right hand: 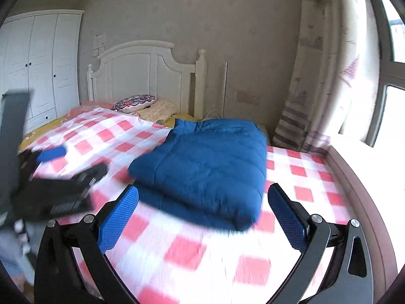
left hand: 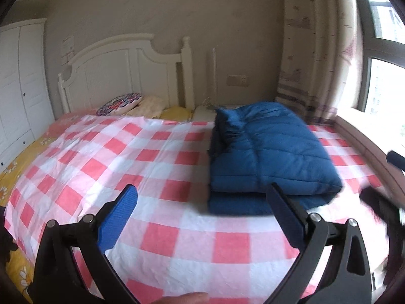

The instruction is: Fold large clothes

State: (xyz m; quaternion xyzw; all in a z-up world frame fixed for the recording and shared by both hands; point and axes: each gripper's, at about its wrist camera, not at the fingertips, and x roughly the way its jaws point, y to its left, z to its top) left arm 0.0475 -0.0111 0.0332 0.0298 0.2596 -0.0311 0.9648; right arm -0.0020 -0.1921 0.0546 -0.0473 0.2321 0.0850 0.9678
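The bed (left hand: 162, 157), spread with a red-and-white checked sheet, carries the blue quilted jacket (left hand: 268, 152) as a folded bundle on its window side, near the pillows (left hand: 119, 103). The fold looks nearly done; the remaining step is probably squaring it, best done by pressing the loose lower layer under evenly. The left gripper (left hand: 202, 212) and right gripper (right hand: 202, 212) hover wide open, their fingers empty.

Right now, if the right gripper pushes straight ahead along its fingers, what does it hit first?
Most likely the folded blue jacket: its near edge lies between the open fingers of the right gripper, on the checked sheet. Depth is unclear through motion blur.
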